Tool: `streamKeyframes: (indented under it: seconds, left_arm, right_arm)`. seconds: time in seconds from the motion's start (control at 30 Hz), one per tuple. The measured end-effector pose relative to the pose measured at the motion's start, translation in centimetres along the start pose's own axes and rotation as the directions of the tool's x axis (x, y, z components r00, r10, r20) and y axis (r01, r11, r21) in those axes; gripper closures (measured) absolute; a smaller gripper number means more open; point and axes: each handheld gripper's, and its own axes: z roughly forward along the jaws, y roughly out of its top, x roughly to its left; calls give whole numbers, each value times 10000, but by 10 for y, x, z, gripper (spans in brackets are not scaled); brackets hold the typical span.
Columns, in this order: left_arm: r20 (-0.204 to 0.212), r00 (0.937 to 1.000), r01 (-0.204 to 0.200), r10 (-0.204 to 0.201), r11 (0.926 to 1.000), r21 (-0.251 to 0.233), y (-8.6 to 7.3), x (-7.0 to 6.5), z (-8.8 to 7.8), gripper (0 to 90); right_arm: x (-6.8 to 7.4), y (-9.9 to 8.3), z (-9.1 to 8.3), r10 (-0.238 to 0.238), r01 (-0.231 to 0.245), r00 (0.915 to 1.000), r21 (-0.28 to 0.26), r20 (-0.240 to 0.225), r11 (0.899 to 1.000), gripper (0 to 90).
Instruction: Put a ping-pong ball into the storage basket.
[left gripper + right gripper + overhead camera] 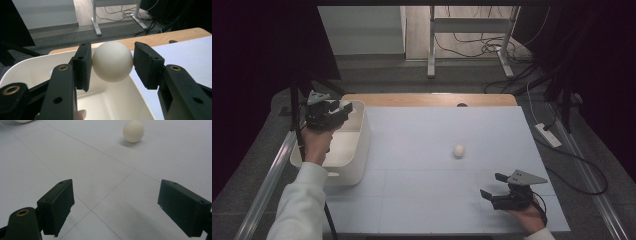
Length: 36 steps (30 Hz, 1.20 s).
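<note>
Between the left gripper's (112,62) fingers sits a white ball (112,61), squeezed tight, with the white bin (30,70) right below; the right gripper's (125,207) fingers stand open.

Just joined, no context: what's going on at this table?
A person works a pair of tongs in each hand. The left tongs are shut on a white ball, held over the white bin at the table's left edge. The right tongs rest open near the front right. A second ball lies loose on the white tabletop.
</note>
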Motion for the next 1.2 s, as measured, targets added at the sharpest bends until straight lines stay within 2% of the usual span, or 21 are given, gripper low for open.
streamKeyframes:
  seconds: [0.53, 0.7, 1.03, 1.2]
  left_arm:
    - [-182, 9996, 233, -220, 9968, 760, -7, 9, 17, 503]
    - [-236, 9997, 132, -109, 9950, 992, -8, 9, 21, 502]
    - [-507, 9987, 45, 41, 9858, 1681, -13, 10, 29, 501]
    - [-519, 9986, 130, -31, 9817, 1901, -16, 12, 32, 500]
  right_arm:
    - [0, 0, 0, -37, 37, 10000, 65, 29, 10000, 136]
    - [0, 0, 0, -19, 19, 10000, 23, -13, 10000, 135]
    - [0, -1, 1, -11, 11, 10000, 36, -18, 10000, 136]
    - [0, -1, 1, -15, 15, 10000, 30, -18, 10000, 136]
